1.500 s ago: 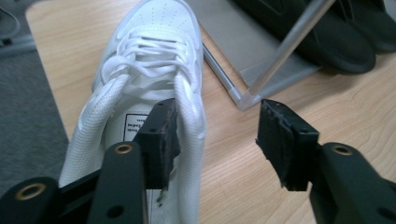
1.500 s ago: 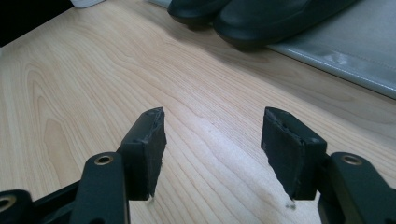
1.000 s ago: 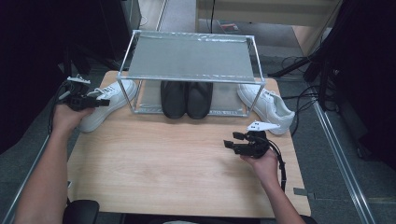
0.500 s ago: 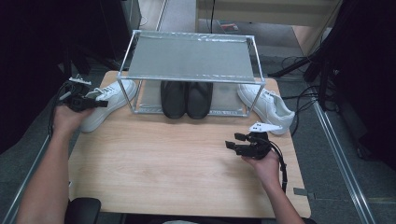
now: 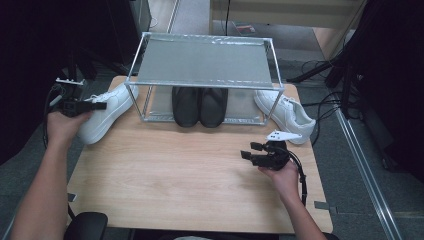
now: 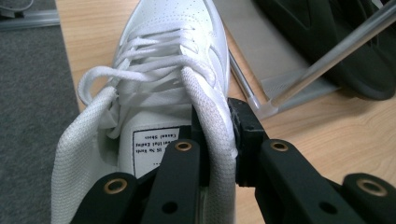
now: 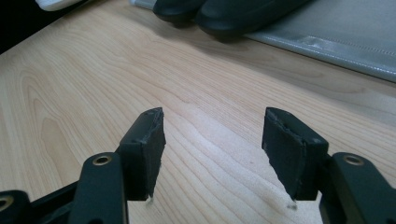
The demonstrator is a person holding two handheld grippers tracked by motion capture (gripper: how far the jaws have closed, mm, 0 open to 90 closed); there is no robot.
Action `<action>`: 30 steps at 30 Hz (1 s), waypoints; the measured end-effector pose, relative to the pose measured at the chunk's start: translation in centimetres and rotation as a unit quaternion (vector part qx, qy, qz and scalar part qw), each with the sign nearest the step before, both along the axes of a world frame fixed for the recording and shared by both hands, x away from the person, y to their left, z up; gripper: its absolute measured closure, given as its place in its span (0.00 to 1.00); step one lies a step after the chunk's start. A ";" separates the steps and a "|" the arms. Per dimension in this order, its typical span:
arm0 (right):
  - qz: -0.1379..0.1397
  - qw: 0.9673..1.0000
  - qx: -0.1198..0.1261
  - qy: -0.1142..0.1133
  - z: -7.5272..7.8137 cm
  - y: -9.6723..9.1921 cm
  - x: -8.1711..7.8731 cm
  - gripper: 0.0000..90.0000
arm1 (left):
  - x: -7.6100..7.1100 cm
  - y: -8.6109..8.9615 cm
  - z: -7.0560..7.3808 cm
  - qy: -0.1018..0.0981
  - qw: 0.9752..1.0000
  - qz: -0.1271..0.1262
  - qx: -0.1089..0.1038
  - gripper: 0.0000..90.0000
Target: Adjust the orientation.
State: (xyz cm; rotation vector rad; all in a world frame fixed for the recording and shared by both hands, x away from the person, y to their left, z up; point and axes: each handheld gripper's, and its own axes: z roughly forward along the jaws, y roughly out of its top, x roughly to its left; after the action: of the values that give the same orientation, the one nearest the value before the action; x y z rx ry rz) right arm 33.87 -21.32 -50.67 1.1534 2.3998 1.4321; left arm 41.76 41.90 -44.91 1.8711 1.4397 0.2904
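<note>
Now that the left gripper (image 6: 218, 140) has just closed on the left white sneaker's (image 6: 163, 93) collar, lifting can start; right gripper (image 7: 215, 154) gapes empty.

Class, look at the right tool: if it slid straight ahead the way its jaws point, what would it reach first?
Probably the pair of black shoes under the metal rack. The right tool is open with bare wooden table ahead; depth is hard to judge.
</note>
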 end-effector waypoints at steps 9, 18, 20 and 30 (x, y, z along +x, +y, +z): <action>0.006 1.000 0.004 -0.001 0.2 0.4 0.5 0.45 | -2.3 -0.3 1.5 -0.006 1.000 -0.008 0.000 0.92; 0.023 1.000 0.005 -0.001 0.3 1.5 1.2 0.45 | -5.3 -0.9 2.0 -0.004 1.000 -0.016 0.000 0.92; 0.027 1.000 0.007 -0.002 0.4 1.8 1.3 0.45 | -6.0 -1.0 2.0 -0.004 1.000 -0.015 0.001 0.92; 0.043 0.999 0.006 -0.005 0.5 3.0 2.3 0.45 | -10.0 -1.4 1.5 -0.003 1.000 -0.017 -0.001 0.92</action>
State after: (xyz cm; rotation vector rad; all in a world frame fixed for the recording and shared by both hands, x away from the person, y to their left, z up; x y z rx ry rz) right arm 36.19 -18.37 -50.21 1.0543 2.4648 1.4751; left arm 31.78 40.51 -43.38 1.8893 1.4029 0.2787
